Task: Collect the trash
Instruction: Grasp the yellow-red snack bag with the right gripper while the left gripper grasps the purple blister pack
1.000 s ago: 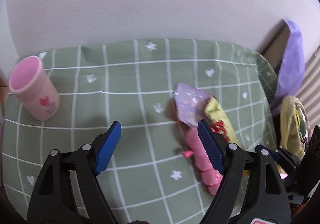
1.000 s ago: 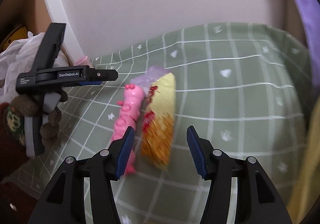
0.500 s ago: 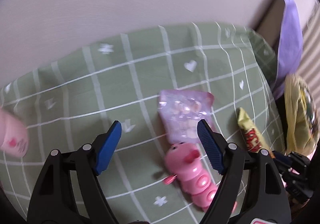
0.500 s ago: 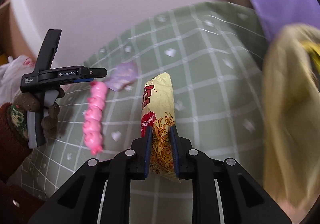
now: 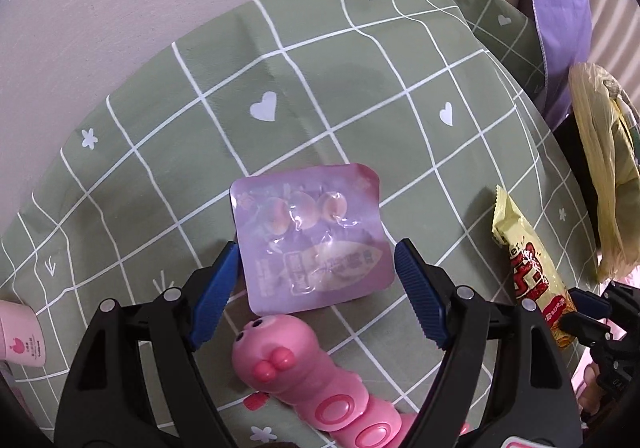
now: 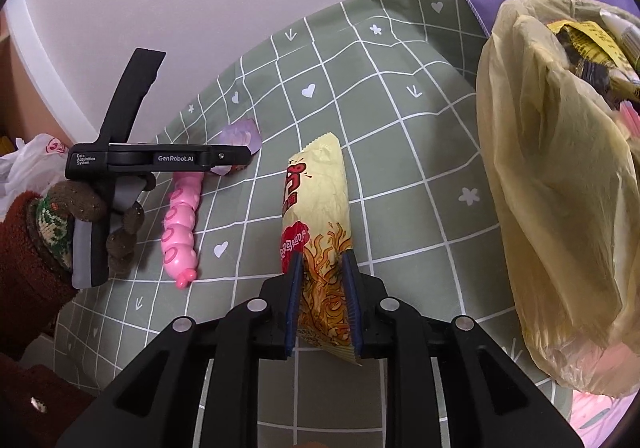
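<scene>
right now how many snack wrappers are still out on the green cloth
2: the purple wrapper lies flat between the open left gripper fingers; the yellow wrapper is clamped in the right gripper. More may be out of view.

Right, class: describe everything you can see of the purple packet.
The purple packet is a squarish, glossy plastic sachet with rounded corners, printed pale ovals and crinkled film. It lies flat on the green checked tablecloth, between the open left tool fingers, untouched. Its near edge sits by the pink caterpillar toy's head.

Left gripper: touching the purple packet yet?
Cannot tell. In the left wrist view the left gripper is open and straddles the purple packet; its left pad overlaps the packet's edge, but its height above the cloth is unclear.
</scene>
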